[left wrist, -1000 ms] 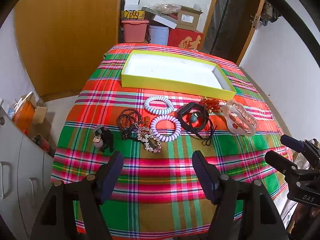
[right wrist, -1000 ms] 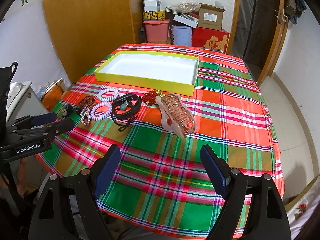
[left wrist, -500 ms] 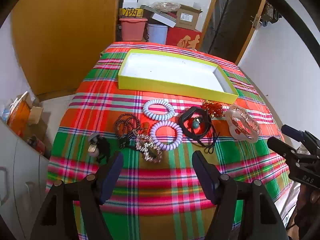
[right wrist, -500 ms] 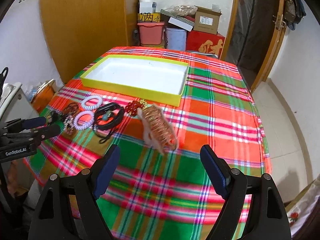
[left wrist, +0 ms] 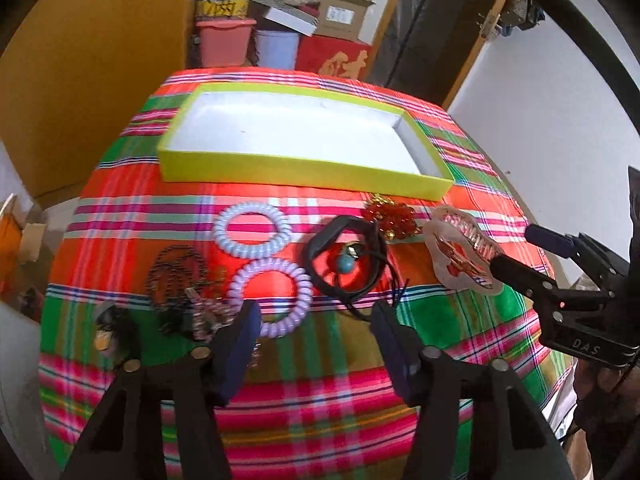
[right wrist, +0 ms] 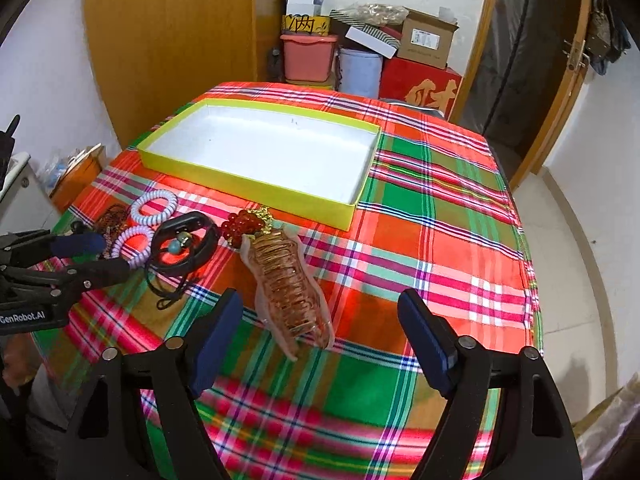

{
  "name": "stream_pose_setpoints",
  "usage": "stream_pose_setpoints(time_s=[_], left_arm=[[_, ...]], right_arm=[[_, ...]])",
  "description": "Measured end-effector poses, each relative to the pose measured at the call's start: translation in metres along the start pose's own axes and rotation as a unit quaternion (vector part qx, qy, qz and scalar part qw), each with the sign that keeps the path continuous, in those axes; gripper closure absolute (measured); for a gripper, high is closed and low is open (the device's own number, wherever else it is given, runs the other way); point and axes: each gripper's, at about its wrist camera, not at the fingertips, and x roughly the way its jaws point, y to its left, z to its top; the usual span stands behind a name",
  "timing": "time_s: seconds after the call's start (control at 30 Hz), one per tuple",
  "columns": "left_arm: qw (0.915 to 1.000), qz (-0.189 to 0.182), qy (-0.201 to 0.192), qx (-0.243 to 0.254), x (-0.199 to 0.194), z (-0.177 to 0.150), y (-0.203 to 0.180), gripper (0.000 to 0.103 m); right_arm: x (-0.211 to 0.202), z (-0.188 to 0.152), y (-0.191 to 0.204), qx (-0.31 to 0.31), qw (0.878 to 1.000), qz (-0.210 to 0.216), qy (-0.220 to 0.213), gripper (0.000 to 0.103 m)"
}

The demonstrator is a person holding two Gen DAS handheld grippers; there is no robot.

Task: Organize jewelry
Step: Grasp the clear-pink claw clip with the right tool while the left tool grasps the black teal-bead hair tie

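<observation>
Both grippers stood over the near half of the plaid tablecloth [right wrist: 440,216], neither holding anything. The left gripper [left wrist: 316,316] had its jaws fairly wide and closing, with the lower edge of the lilac coil bracelet [left wrist: 270,294] just ahead of and between the tips; no pad pressed on it. The right gripper [right wrist: 320,316] was wide, also closing, with the near end of the translucent pink hair claw [right wrist: 288,284] lying between its fingers, untouched. The jewelry lay in a loose row in front of the yellow tray [right wrist: 248,188], whose white floor was bare: a white coil bracelet [left wrist: 250,230], a black cord with a turquoise bead [left wrist: 346,264], a red bead cluster [left wrist: 390,218], a dark bead strand [left wrist: 176,276] and a rhinestone piece [left wrist: 210,318]. Risks, as judged: the rhinestone piece touched the lilac coil, so a lift could drag it along; the black cord's tail lay near the left gripper's right finger and could snag; the claw lay oblique to the right jaws and could twist or slip under a grip at its tapered end.
</observation>
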Motion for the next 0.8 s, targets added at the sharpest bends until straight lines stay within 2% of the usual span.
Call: stream_pose_setpoints(time_s=[0.23, 0.3, 0.37, 0.47, 0.6, 0.63, 0.8], left_arm=[[0.9998, -0.014, 0.011, 0.012, 0.020, 0.006, -0.013, 0.061], [0.9997, -0.014, 0.010, 0.015, 0.022, 0.008, -0.015, 0.068], [0.9996, -0.015, 0.018, 0.015, 0.026, 0.009, -0.016, 0.083], [0.9995, -0.013, 0.021, 0.017, 0.029, 0.008, -0.019, 0.086], [0.9995, -0.014, 0.022, 0.018, 0.033, 0.008, -0.022, 0.094], [0.9995, -0.015, 0.022, 0.018, 0.030, 0.007, -0.020, 0.099], [0.9996, -0.015, 0.010, 0.021, 0.021, 0.008, -0.021, 0.100]], right_arm=[[0.008, 0.000, -0.002, -0.003, 1.000, 0.008, 0.006, 0.045], [0.008, 0.001, -0.001, -0.003, 1.000, 0.012, 0.004, 0.056], [0.008, 0.001, -0.001, -0.004, 1.000, 0.014, 0.004, 0.063], [0.007, 0.001, 0.000, -0.004, 1.000, 0.019, 0.003, 0.070], [0.005, 0.001, -0.002, 0.003, 1.000, 0.022, 0.003, 0.095], [0.005, 0.001, -0.003, 0.005, 1.000, 0.025, 0.004, 0.097], [0.000, 0.000, -0.003, 0.010, 1.000, 0.029, 0.002, 0.103]])
